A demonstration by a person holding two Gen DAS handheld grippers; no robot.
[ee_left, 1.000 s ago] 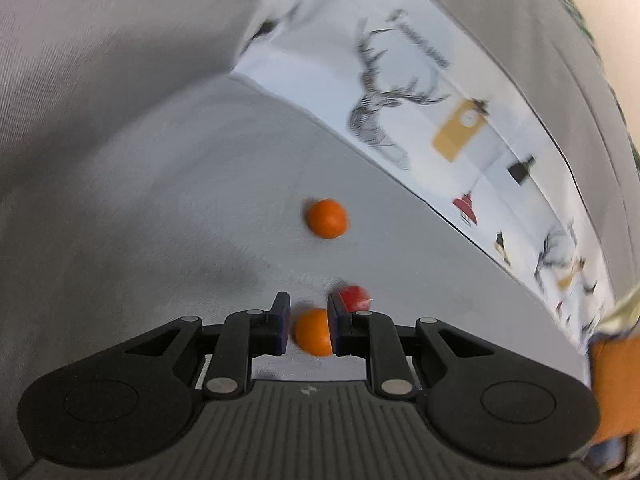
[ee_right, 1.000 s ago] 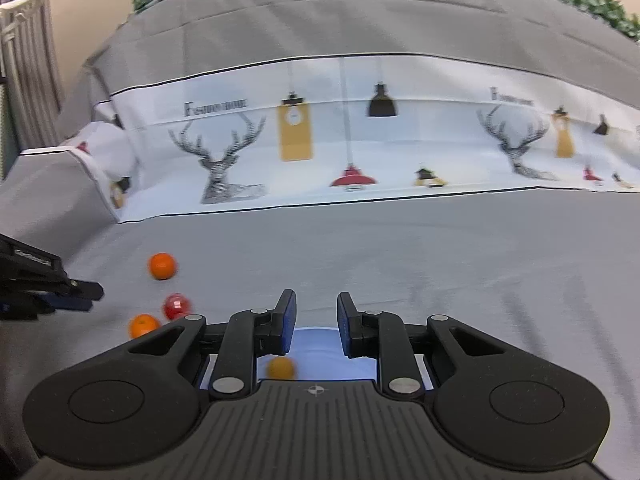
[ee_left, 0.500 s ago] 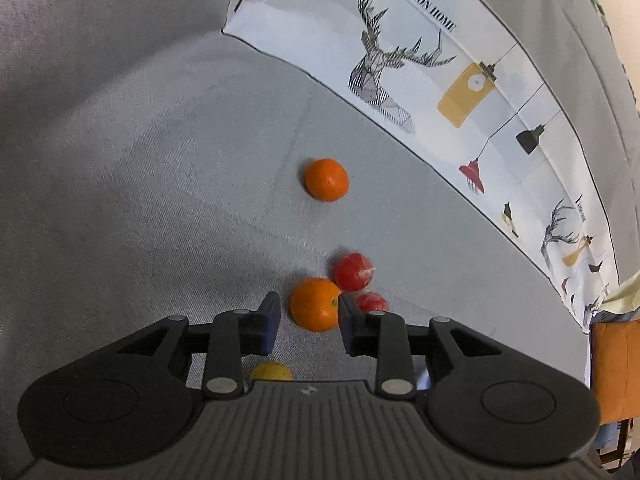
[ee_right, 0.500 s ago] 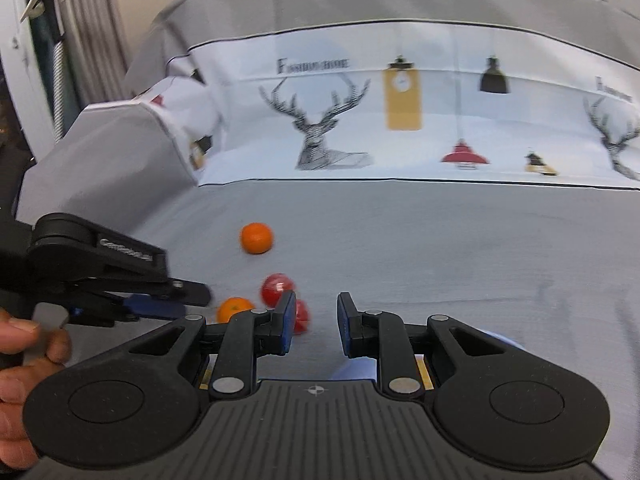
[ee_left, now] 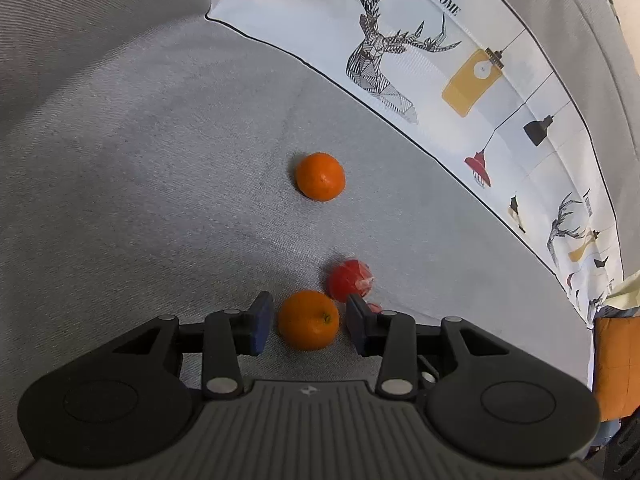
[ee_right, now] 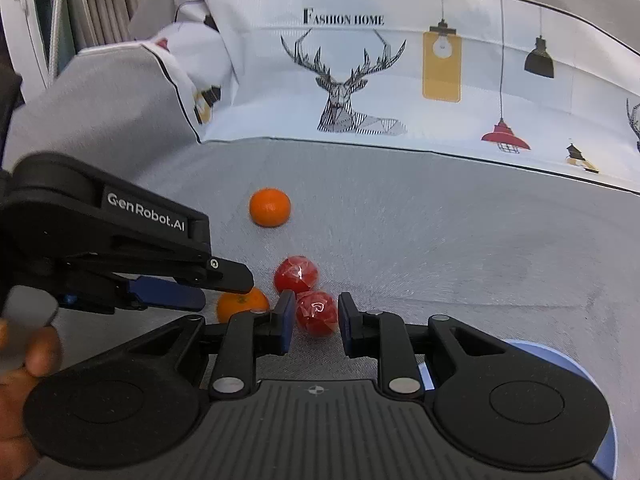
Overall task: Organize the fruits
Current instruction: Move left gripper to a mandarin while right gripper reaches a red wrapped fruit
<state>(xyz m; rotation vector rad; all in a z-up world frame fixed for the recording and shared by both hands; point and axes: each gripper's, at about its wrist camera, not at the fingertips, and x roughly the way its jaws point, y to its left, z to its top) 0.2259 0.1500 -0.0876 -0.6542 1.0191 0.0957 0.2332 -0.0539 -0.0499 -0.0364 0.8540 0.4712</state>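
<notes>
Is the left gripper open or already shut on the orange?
Open. The left gripper has a finger on each side of the near orange, and grey cloth shows in the gaps between them.

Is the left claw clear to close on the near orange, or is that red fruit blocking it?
Probably yes. The left claw is open with the near orange between its fingers. The red fruit sits just beyond the right fingertip, close enough to get nudged.

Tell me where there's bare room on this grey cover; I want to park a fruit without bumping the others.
Free: the grey cover right of the far orange, up to the deer-print fabric. Crowded: the near orange between the open left gripper, and two red fruits, one between the open right gripper.
</notes>
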